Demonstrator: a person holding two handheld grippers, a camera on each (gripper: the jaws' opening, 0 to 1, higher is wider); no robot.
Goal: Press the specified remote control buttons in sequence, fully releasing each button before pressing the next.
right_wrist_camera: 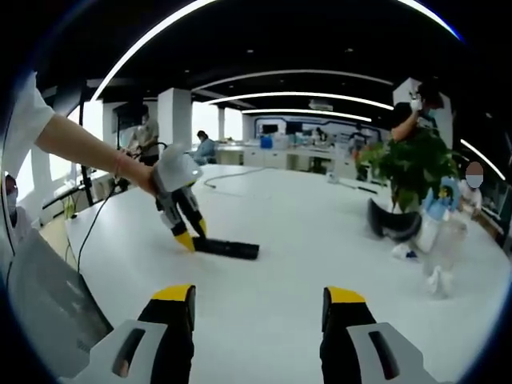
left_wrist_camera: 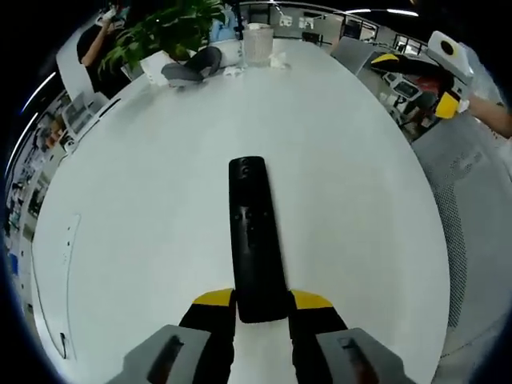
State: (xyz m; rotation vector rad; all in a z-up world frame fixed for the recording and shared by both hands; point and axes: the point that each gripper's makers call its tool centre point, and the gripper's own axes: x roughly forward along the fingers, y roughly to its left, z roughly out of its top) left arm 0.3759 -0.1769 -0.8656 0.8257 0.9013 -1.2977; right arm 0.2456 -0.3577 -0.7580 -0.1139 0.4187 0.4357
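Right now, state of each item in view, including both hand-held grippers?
Long black plastic remote control: flat on the white table, near end between the left jaws.
Left hand-held gripper: shut on the remote control.
Right hand-held gripper: open, empty, above the table.
Clear plastic cup: upright at the far edge.
Green potted plant: upright.

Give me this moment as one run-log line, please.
left gripper: shut on remote | right gripper: open, apart from remote | table: remote lying flat
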